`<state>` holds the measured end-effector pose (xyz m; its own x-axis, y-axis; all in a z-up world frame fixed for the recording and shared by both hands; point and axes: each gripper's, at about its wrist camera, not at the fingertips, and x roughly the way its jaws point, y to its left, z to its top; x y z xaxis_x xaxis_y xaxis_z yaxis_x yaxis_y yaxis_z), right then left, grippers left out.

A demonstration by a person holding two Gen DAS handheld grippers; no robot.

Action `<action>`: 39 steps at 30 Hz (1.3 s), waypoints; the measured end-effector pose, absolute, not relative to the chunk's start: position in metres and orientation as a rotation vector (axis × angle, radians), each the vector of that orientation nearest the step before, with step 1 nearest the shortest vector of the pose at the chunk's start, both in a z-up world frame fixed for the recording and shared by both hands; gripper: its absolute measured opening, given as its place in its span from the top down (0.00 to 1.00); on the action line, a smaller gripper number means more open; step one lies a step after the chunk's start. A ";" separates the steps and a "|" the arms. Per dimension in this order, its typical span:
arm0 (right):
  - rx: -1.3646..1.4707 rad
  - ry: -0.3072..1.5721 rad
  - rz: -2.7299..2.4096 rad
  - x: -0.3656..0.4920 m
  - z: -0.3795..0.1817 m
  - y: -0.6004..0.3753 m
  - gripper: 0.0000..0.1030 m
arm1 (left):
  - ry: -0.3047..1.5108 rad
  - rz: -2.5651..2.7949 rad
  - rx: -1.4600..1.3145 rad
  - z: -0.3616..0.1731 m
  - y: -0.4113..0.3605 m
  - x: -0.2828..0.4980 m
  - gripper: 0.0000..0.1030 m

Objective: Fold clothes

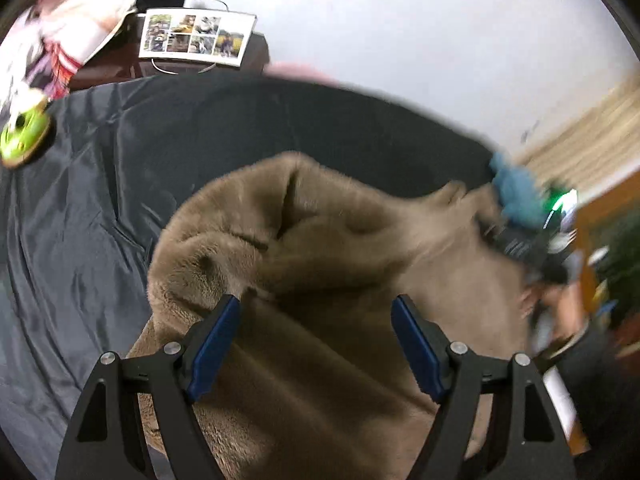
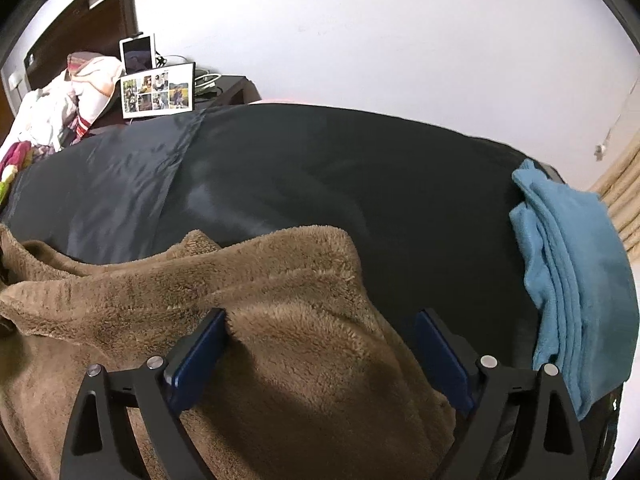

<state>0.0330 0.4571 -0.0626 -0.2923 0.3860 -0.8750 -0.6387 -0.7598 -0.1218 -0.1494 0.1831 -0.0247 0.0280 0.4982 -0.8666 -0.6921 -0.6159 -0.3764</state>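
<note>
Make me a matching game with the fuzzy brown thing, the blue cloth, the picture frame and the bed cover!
Things:
1. fleece garment
2. folded cloth
3. photo frame
4. bed cover

Descriptions:
A. dark and shiny
B. brown and fuzzy
C. blue, at the right edge of the bed
D. on the stand behind the bed

Pairs: 1-B, 2-C, 3-D, 4-A

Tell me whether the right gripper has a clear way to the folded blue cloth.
Probably yes. The right gripper is open over the brown fleece, and only bare dark bedcover lies between it and the blue cloth.
</note>
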 end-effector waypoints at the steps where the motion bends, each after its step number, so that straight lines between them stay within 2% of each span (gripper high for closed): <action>1: -1.313 0.334 2.084 0.033 -0.063 0.456 0.09 | 0.245 1.742 -1.444 -0.030 0.190 -0.149 0.21; 4: -1.316 0.325 2.085 0.032 -0.063 0.451 0.09 | 0.314 1.791 -1.499 -0.047 0.208 -0.153 0.21; 9: -1.264 0.258 2.094 0.042 -0.050 0.438 0.09 | 0.112 1.879 -1.588 -0.046 0.210 -0.179 0.21; 14: -1.177 0.231 2.156 0.071 -0.022 0.412 0.09 | 0.065 1.849 -1.592 -0.050 0.205 -0.181 0.21; 18: -1.256 0.239 2.268 0.080 -0.023 0.379 0.09 | 0.033 1.824 -1.594 -0.051 0.199 -0.183 0.21; 26: -1.352 0.192 2.067 0.066 -0.069 0.421 0.08 | 0.106 1.804 -1.582 -0.055 0.170 -0.170 0.21; 29: -1.359 0.236 2.044 0.063 -0.073 0.440 0.02 | 0.117 1.800 -1.576 -0.055 0.155 -0.161 0.21; 33: -1.378 0.195 2.067 0.064 -0.069 0.436 0.02 | 0.113 1.823 -1.556 -0.044 0.130 -0.144 0.21; 39: -1.294 0.226 2.182 0.104 -0.032 0.411 0.02 | 0.152 1.884 -1.498 -0.012 0.092 -0.107 0.21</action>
